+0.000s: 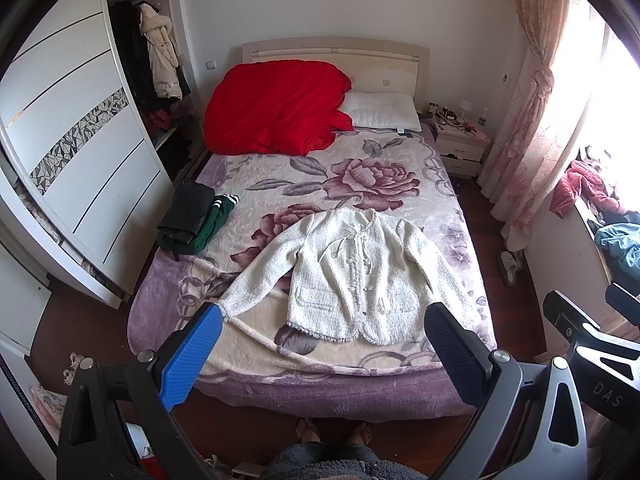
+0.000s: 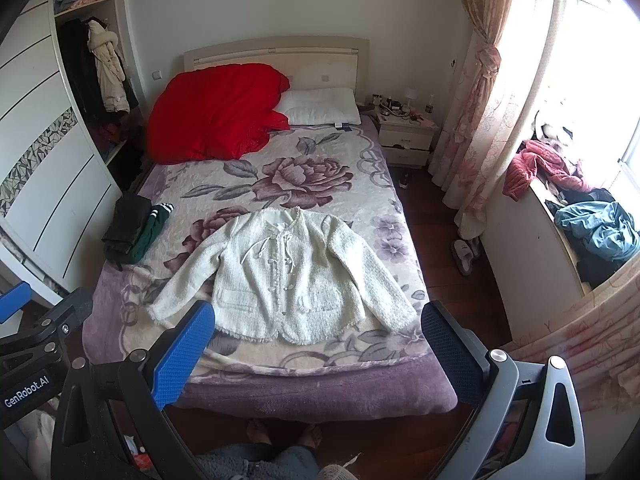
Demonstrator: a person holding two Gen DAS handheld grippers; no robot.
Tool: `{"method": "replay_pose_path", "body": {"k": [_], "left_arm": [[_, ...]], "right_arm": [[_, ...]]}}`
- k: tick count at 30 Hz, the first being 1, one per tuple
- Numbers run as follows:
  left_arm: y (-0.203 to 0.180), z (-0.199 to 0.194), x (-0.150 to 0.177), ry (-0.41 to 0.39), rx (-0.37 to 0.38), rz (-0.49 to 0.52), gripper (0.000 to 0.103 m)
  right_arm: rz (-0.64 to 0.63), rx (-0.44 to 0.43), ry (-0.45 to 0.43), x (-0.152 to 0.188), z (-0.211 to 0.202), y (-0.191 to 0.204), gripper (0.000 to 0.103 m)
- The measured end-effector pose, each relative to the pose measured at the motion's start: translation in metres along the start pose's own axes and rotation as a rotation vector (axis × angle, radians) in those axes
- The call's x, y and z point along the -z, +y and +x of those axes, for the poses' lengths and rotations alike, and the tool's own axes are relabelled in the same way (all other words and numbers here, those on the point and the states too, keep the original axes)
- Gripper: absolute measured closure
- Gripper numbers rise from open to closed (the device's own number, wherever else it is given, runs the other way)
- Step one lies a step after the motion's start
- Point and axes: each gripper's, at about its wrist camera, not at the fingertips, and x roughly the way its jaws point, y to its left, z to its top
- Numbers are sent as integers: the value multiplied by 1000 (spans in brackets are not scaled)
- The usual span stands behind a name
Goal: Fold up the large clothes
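A white fuzzy cardigan (image 1: 352, 276) (image 2: 280, 276) lies spread flat, front up, sleeves out to both sides, on the near half of the floral bed (image 1: 360, 160) (image 2: 248, 152). My left gripper (image 1: 324, 320) hangs open above the bed's foot, one blue and one black finger framing the cardigan's hem, touching nothing. In the right wrist view my right gripper (image 2: 318, 318) is held the same way, open and empty, well short of the cloth. Each gripper's body shows at the edge of the other's view.
Folded dark and green clothes (image 1: 192, 220) (image 2: 134, 228) sit at the bed's left edge. A red duvet (image 1: 276, 106) and white pillow (image 1: 380, 112) lie by the headboard. Wardrobe (image 1: 80, 140) left, nightstand (image 1: 460, 140) and cluttered window ledge (image 2: 580, 208) right. A person's feet (image 2: 280, 432) stand at the bed's foot.
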Motion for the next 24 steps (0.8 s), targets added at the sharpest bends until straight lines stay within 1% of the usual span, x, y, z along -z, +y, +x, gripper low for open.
{"method": "replay_pose_path", "body": {"k": [3,4,24], "left_arm": [[0,0,1,0,-1,0,0],[0,0,2,0,1,-1,0],[2,-1,0,-7,2,-3,0]], "right_arm": [[1,1,-1,1,-1,0,0],[0,2,0,-4,-2,1,0],[2,0,-5,0,-2,1,0]]}}
